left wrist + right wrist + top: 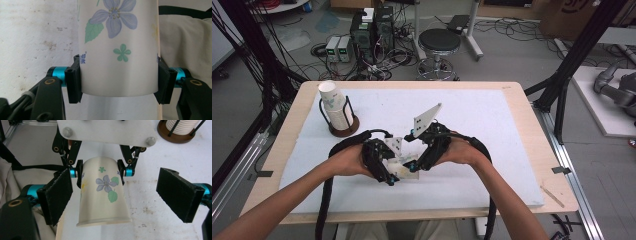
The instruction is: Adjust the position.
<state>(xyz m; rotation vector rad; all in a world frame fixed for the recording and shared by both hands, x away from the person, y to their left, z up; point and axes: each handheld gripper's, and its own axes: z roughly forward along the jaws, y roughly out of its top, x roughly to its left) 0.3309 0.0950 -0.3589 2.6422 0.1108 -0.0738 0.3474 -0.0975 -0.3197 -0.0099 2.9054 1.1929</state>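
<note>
Our left tongs [100, 173] are clenched on a flowered paper cup [103, 195], lifted near the table's [512, 130] front edge. Our right tongs [120, 195] gape wide around it, not yet gripping. Cup stack [334, 107] waits at the back-left corner; the handover remains.

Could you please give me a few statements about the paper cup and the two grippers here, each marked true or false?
1. The left gripper is shut on the flowered paper cup. True.
2. The right gripper clamps the cup as well. False: its jaws stand open on either side of the cup, apart from it.
3. A stack of cups sits in a wire holder at the table's far left. True.
4. The cup in the gripper is plain white. False: it bears blue and green flowers and leaves.
</note>
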